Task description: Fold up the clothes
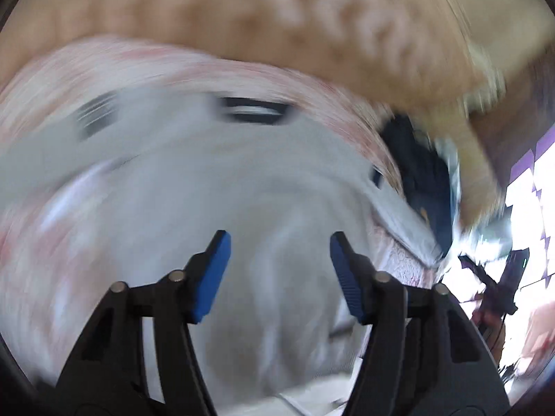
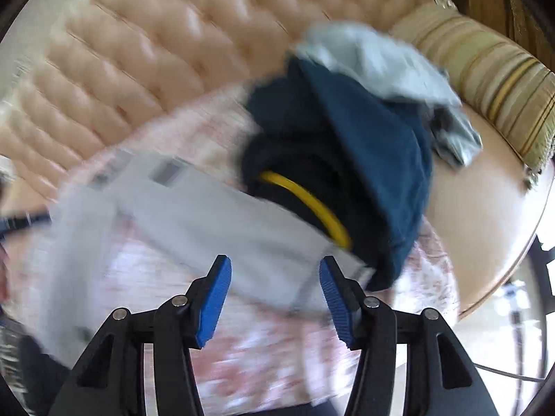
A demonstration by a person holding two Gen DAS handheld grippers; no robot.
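We hold both tongs, left (image 1: pixel 280 242) and right (image 2: pixel 275 268), apart and empty over a smooth grey garment (image 2: pixel 222 215) beside a rumpled navy pile (image 2: pixel 367 159) against tufted upholstery (image 2: pixel 145 55).

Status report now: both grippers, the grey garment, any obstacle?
Left gripper open, empty. Right gripper open, empty. Grey garment lies flat. Dark blue clothes pile overlaps its edge.

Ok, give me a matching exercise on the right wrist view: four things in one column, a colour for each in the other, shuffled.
Things:
1. garment spread flat
2. tufted sofa back
3. bundled garment with a yellow band
4. striped bolster cushion

Colours:
A. dark blue
B. cream and gold
C. light grey
D. peach

Pairs: 1-C, 2-D, 3-A, 4-B
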